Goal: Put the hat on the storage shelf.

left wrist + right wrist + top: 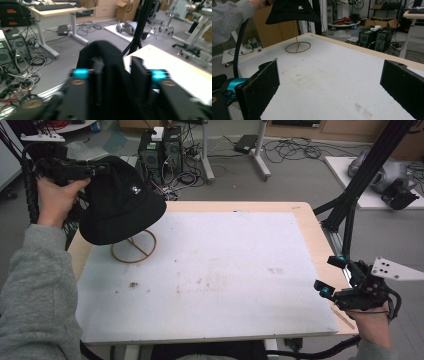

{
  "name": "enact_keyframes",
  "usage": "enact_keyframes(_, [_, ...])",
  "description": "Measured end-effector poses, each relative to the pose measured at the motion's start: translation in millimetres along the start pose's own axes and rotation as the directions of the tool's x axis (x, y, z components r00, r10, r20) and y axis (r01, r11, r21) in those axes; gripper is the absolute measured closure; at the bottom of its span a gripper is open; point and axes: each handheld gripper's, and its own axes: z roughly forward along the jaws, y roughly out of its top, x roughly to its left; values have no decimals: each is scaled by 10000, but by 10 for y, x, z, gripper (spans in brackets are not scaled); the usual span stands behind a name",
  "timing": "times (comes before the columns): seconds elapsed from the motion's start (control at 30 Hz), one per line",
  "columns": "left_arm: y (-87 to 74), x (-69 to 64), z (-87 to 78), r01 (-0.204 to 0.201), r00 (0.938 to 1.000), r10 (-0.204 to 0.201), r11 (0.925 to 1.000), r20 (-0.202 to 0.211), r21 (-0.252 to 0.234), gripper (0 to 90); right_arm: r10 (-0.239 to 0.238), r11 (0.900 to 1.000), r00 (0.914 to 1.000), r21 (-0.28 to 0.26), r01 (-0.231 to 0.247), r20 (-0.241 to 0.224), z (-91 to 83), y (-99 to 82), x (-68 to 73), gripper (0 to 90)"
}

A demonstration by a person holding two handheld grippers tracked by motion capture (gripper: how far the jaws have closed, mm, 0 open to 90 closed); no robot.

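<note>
Up at the far left corner of the worktop [320, 235], the left tongs [87, 170] are gripping a black hat [122, 200] by its brim, holding it up in the air. The person's left hand [55, 200] is wrapped around the tool, grey sleeve [35, 290] running down the left edge of the high view. In the left gripper view, the black fabric [107, 65] is sitting right between the two jaws, which are pinching in on it, blue tips showing on either side.

The hat is hanging over a wooden stand [134, 247]: a ring-shaped base lying flat on the white mat [210, 280], with a thin upright rod rising from its middle. From the right gripper view the hat [293, 11] is hovering above that stand [298, 47], and the rod's top is reaching up to about the lower edge of the brim; whether they are touching is hard to say. A small white logo is showing on the hat's crown.

Over at the near right edge of the worktop, the right tongs [331, 276] are resting idle in the person's right hand [372, 322], jaws spread wide with nothing between them. The right gripper view is confirming it: both black pads are standing far apart, with bare white mat [332, 75] between them.

The mat is carrying a few faint brownish stains near its middle. Beyond the worktop, computer towers [160, 150] and tangled cables [290, 150] are sitting on the grey floor.
</note>
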Motion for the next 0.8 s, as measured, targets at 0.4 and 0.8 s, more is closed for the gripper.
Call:
enact_keyframes(0.4, [75,-108,-164,7,10000,-2,9984,87,-559,145,-50,9999,9993,146,56,-380,114,18,21,15])
enact_keyframes(0.8, [143,-401,-336,-550,9979,566,9973,316,-494,87,-77,9994,9984,326,95,-553,222,7,18,15])
